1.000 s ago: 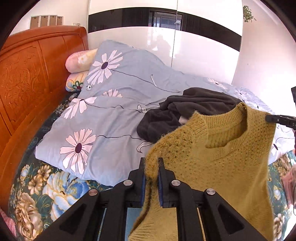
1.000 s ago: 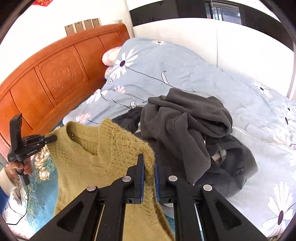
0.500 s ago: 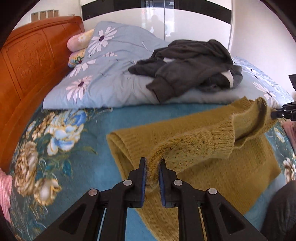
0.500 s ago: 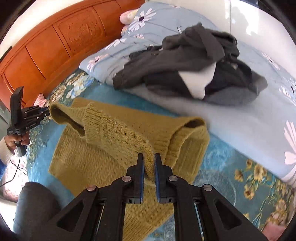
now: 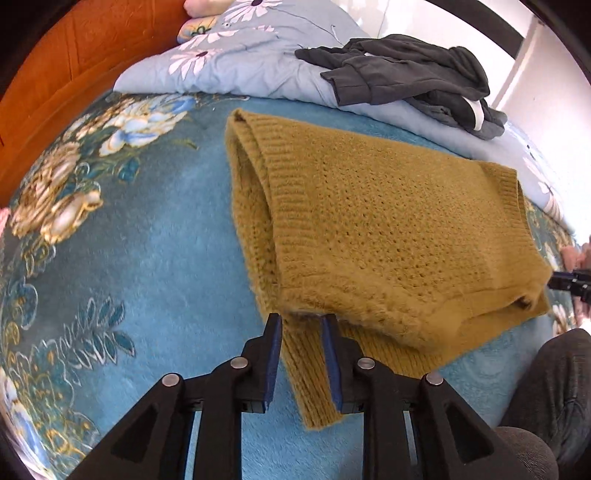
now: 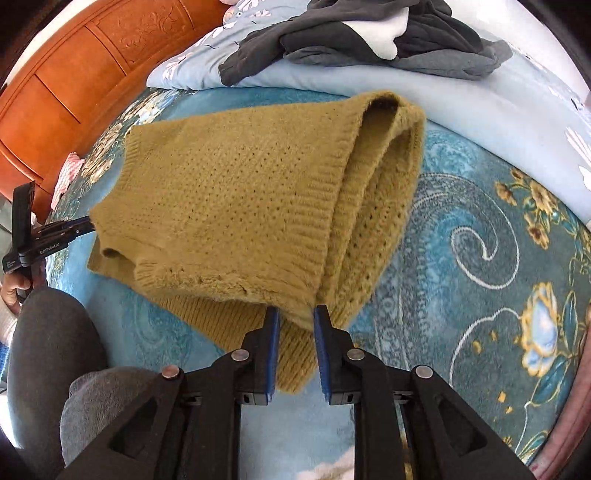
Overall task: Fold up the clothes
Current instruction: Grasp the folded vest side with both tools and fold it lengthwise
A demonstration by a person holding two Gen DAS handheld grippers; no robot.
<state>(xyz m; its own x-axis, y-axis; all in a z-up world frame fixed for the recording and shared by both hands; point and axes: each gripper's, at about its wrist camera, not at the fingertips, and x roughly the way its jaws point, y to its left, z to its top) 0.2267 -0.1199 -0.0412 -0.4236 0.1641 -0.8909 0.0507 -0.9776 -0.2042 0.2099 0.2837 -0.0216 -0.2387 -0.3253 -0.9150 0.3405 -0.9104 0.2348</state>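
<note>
Mustard knit sweater (image 5: 388, 229) lying folded in half on the blue floral bedspread (image 5: 122, 266), mid-frame in both views. Left gripper (image 5: 301, 321) at the near left corner, jaws just been opening, knit between them but pads not squeezing. Right gripper (image 6: 295, 314) same deal at the other corner, loosened off the fabric. Dark grey clothes (image 6: 369, 33) heaped on the pale floral duvet (image 5: 240, 62) up top.
</note>
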